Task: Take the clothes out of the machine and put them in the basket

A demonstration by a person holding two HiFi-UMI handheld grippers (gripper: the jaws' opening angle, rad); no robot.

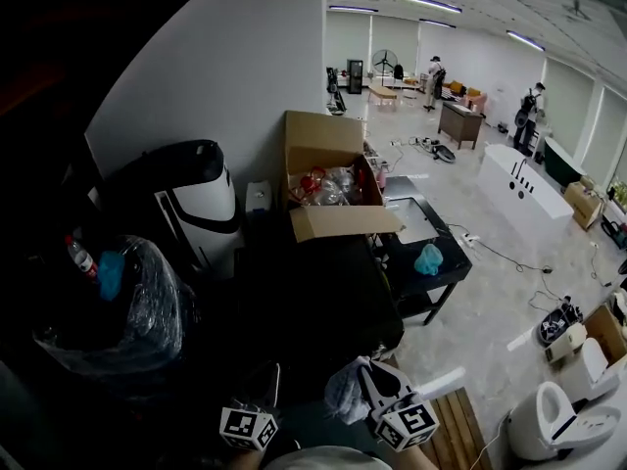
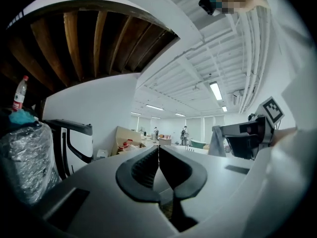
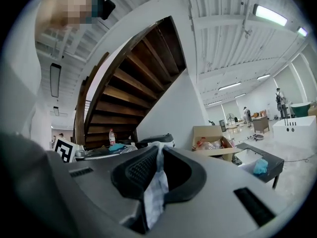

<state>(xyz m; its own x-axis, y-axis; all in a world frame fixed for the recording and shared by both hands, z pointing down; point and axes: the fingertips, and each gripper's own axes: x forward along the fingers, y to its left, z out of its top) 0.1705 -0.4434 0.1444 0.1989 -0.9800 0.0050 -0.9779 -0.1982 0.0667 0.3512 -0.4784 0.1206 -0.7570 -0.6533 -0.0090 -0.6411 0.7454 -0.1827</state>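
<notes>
Clothes are in view as one pale garment (image 3: 156, 192) only, held at the right. At the far left of the head view a clear plastic bag (image 1: 137, 311) with a bottle (image 1: 80, 256) at its top stands in the dark. Just right of it is a rounded black-and-white appliance (image 1: 201, 209). It may be the machine, though the view is too dim to show a door or any load inside.

The left hand-held gripper (image 2: 158, 150) is low in front of the person, its jaws pressed together with nothing between them. Just to its right, the right hand-held gripper (image 3: 159, 150) has its jaws clamped on the pale garment, which hangs down from between the pads, resting on nothing. Further right, a teal cloth (image 1: 428, 259) lies near the front right corner of a black surface (image 1: 404, 267).

No basket can be picked out in any view. By my judgement one piece is out of the machine and being carried, and its drop into the basket is not yet done. How much is left in the machine cannot be read from here.
</notes>
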